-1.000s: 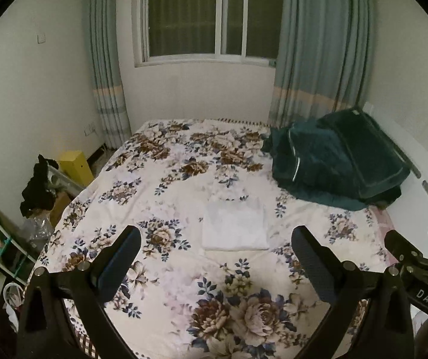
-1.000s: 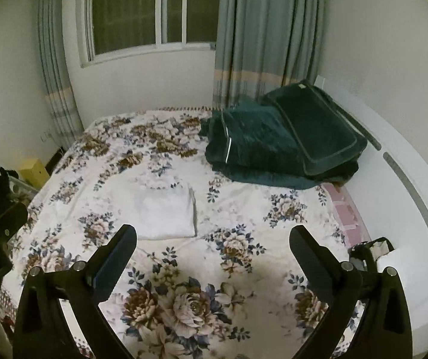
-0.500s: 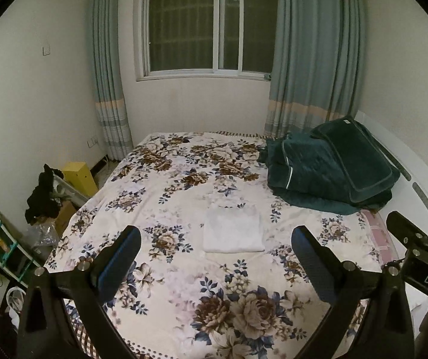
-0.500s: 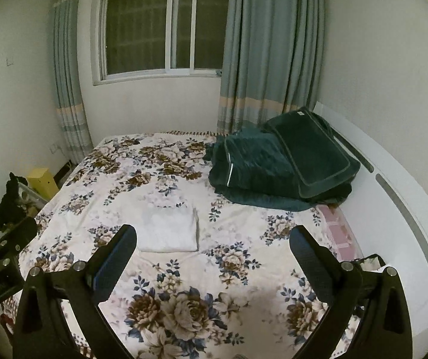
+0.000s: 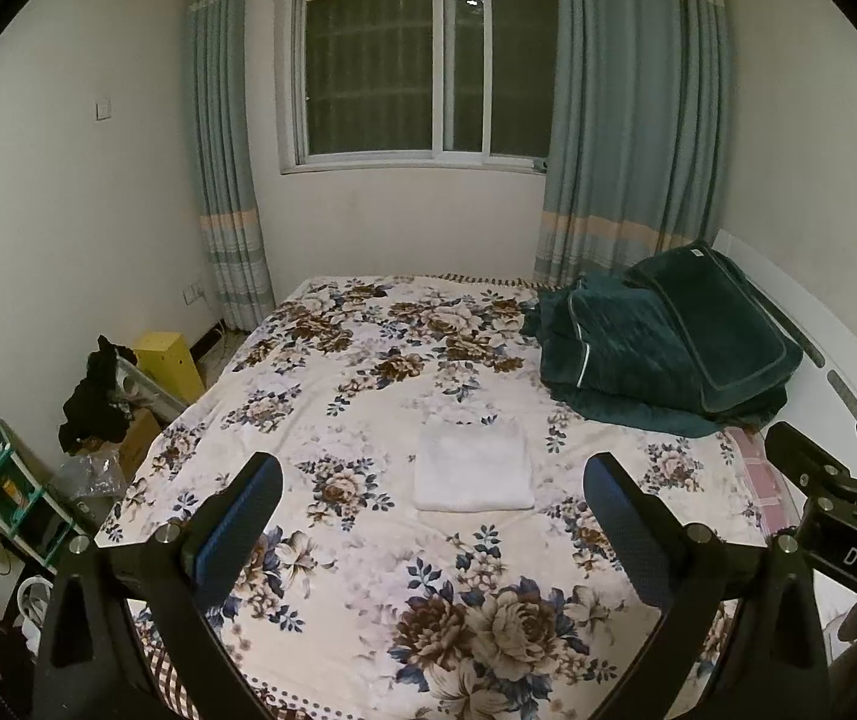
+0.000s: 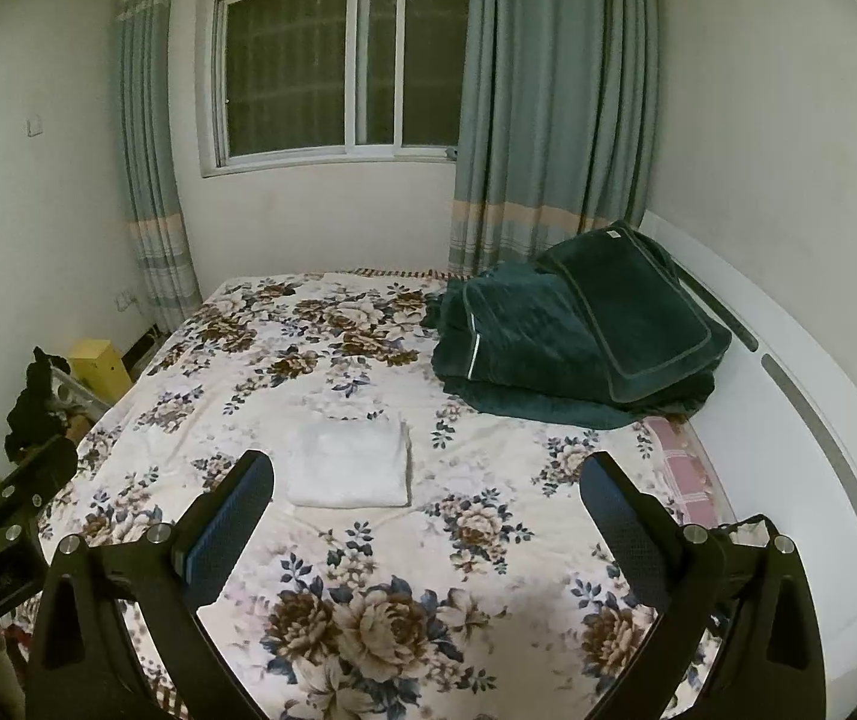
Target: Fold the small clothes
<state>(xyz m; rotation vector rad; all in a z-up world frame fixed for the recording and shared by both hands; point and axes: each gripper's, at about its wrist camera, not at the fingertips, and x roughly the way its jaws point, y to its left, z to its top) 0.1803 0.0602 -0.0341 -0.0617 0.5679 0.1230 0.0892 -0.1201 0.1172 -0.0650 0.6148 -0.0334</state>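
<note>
Left wrist view has the left gripper point(image 5: 433, 501) spread wide with nothing between its fingers, held above the floral bedspread point(image 5: 368, 372); the right wrist view shows the right gripper point(image 6: 427, 501) likewise released and holding nothing. Beyond the fingertips, a white garment point(image 5: 474, 469) lies folded flat near the middle of the bed, apart from both grippers. Further back right, a dark green quilt point(image 5: 662, 348) is heaped against the white headboard point(image 6: 800, 396).

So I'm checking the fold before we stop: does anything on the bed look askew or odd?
Nothing stands out. The white garment lies folded flat on the floral bedspread; both grippers, left and right, hang open, clear of it.
</note>
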